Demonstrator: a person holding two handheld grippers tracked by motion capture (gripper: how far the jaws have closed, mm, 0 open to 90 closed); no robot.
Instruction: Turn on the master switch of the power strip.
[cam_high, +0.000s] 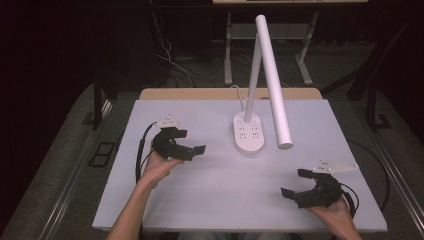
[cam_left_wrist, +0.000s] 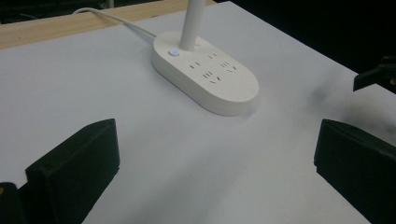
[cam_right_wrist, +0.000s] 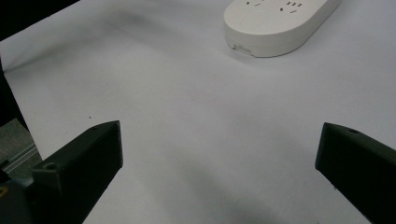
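A white desk lamp stands at the back middle of the white table. Its oval base carries power sockets, and its long tube head slants down to the right. My left gripper hovers left of the base, open, with nothing between the jaws. In the left gripper view the base lies ahead of the open gripper, and a small lit button sits by the stem. My right gripper is open at the front right. The right gripper view has the base's end far ahead of the open gripper.
A white cord runs from the lamp base over the table's wooden back edge. Beyond the table are a dark floor, cables and metal stand legs. One jaw of the right gripper shows at the right edge of the left gripper view.
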